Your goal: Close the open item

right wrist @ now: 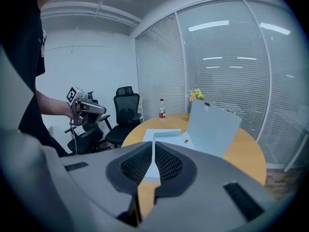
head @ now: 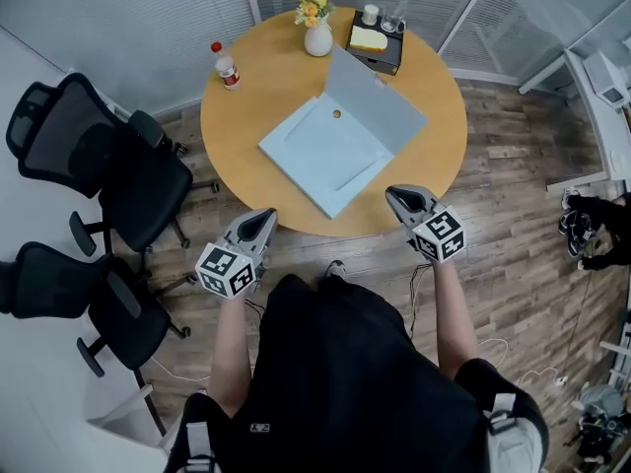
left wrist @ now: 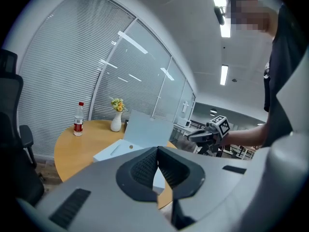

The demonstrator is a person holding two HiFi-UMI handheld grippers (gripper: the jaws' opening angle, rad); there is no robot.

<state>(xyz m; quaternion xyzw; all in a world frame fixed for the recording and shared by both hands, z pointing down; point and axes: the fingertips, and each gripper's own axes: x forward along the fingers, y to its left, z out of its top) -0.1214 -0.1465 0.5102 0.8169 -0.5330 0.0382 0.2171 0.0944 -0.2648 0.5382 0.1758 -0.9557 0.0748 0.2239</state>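
Head view: left gripper [head: 265, 216], right gripper [head: 396, 196] point toward box [head: 320, 156].

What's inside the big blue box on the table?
The blue box looks empty: only its pale floor and one small round gold spot near the hinge show. Its raised lid hides whatever lies just behind it.

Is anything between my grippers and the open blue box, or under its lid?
Nothing visible. The left gripper and right gripper sit at the table's near edge, bare wood up to the blue box. Only its empty base lies under the raised lid.
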